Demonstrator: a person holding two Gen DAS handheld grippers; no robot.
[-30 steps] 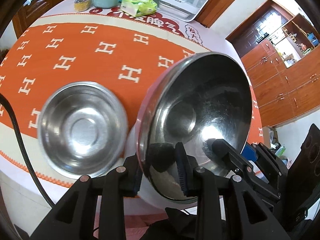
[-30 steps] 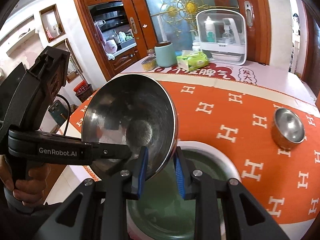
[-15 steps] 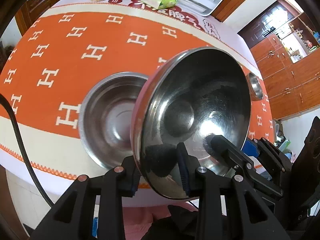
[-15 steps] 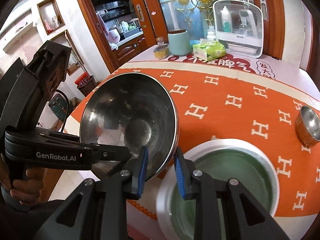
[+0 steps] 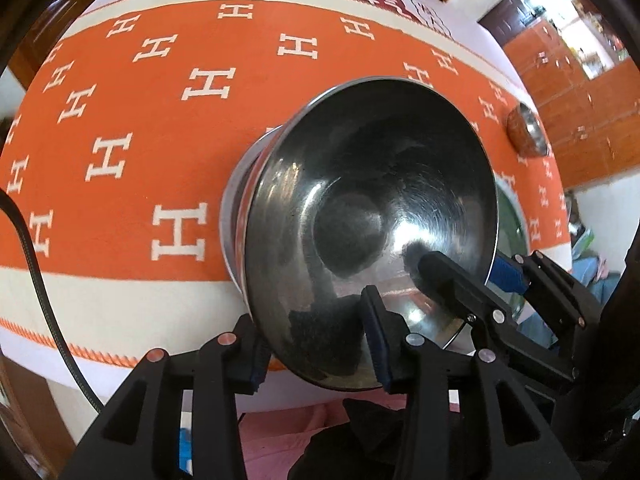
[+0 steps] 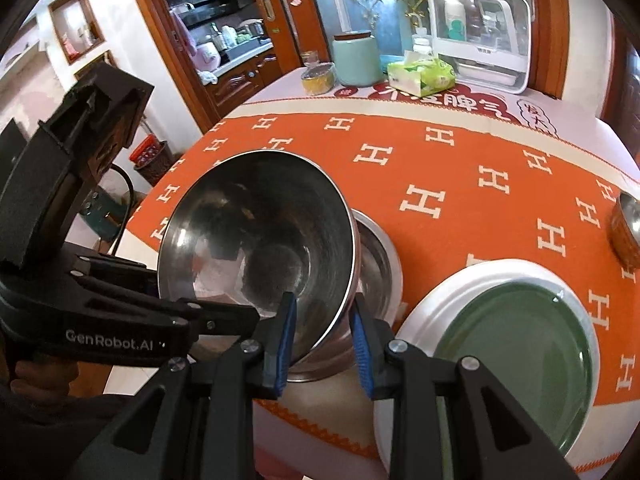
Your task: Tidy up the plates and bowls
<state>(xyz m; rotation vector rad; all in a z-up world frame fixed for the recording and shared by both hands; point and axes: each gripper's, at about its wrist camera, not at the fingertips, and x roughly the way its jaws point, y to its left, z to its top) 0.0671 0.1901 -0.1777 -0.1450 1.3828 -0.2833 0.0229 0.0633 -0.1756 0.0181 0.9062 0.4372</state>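
I hold a large steel bowl (image 5: 360,200) (image 6: 256,232) tilted by its near rim with both grippers. It hangs right over a second steel bowl (image 5: 236,204) (image 6: 376,264) on the orange cloth and hides most of it. Whether the two touch I cannot tell. My left gripper (image 5: 316,352) has the rim between its fingers, but the jaws are opening and the pads stand slack. My right gripper (image 6: 322,340) is shut on the rim, one blue pad inside and one outside. A green plate (image 6: 516,344) with a white rim lies to the right.
A small copper-coloured bowl (image 6: 628,232) (image 5: 528,130) sits at the far right. At the back of the table (image 6: 440,152) stand a teal jar (image 6: 356,60), a tissue pack (image 6: 424,76), a yellow tub (image 6: 318,78) and a white box (image 6: 480,28). The near table edge is just below the bowls.
Both grippers carried the tilted bowl sideways and slightly down until it covers the second steel bowl. The left gripper's fingers have spread a little wider.
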